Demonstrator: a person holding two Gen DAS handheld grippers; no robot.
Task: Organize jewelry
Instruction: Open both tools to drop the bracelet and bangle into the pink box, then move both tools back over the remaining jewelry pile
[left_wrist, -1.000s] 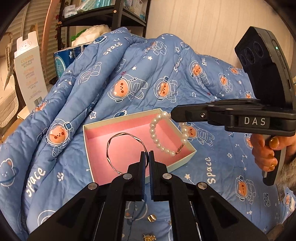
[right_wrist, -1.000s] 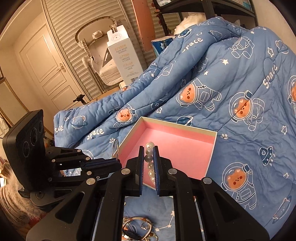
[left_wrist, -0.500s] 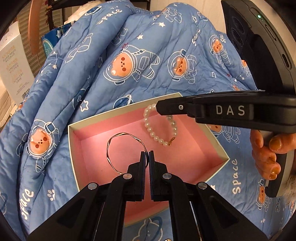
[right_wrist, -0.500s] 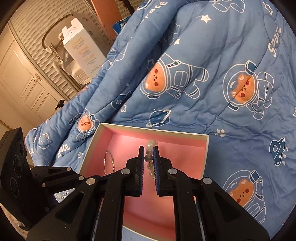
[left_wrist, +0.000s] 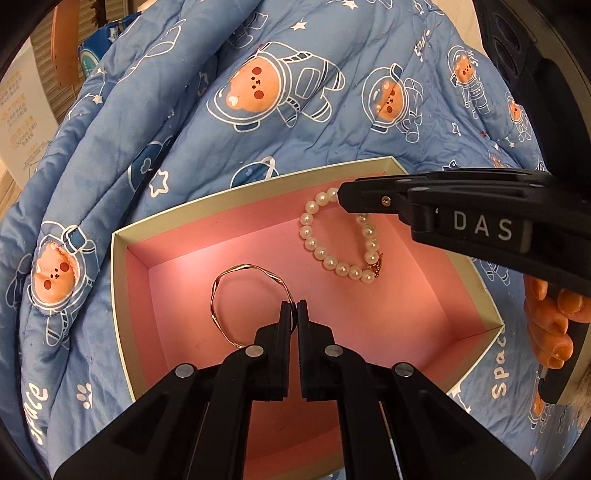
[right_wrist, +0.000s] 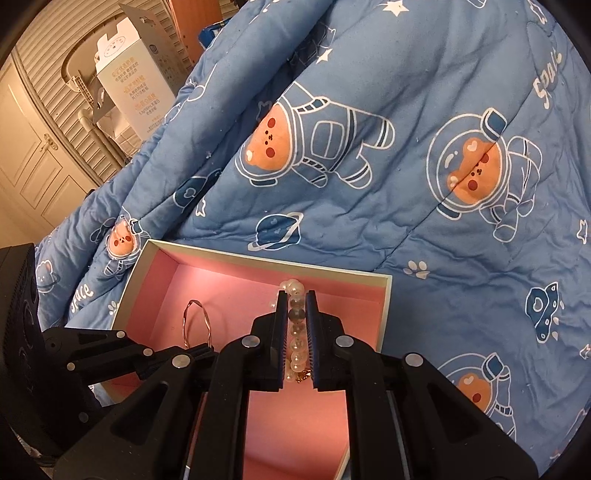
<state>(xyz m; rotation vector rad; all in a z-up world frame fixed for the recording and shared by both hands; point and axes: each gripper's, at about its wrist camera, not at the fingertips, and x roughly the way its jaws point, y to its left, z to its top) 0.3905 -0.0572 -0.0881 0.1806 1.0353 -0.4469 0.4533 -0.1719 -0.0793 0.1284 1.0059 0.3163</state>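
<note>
An open box with a pink lining (left_wrist: 122, 288) (right_wrist: 147, 258) lies on the blue quilt. Inside it hangs a thin twisted gold bangle (left_wrist: 216, 295) (right_wrist: 186, 321), and my left gripper (left_wrist: 294, 306) (right_wrist: 201, 349) is shut on its right side. A white pearl bracelet (left_wrist: 314, 247) (right_wrist: 295, 325) with a small gold clasp dangles in the box's far right part. My right gripper (right_wrist: 296, 295) (left_wrist: 341, 199) is shut on its top beads. Whether either piece rests on the box floor I cannot tell.
The blue quilt (left_wrist: 258, 110) (right_wrist: 406, 147), printed with astronaut bears, rises in folds behind the box. A hand (left_wrist: 554, 317) holds the right gripper's handle at the right edge. A white carton (right_wrist: 129, 81) and louvred doors (right_wrist: 33, 155) stand at the far left.
Both grippers have come down and forward over the box with their pieces, so bangle and pearl bracelet now hang inside it. Loose jewelry on the quilt has dropped out of view.
</note>
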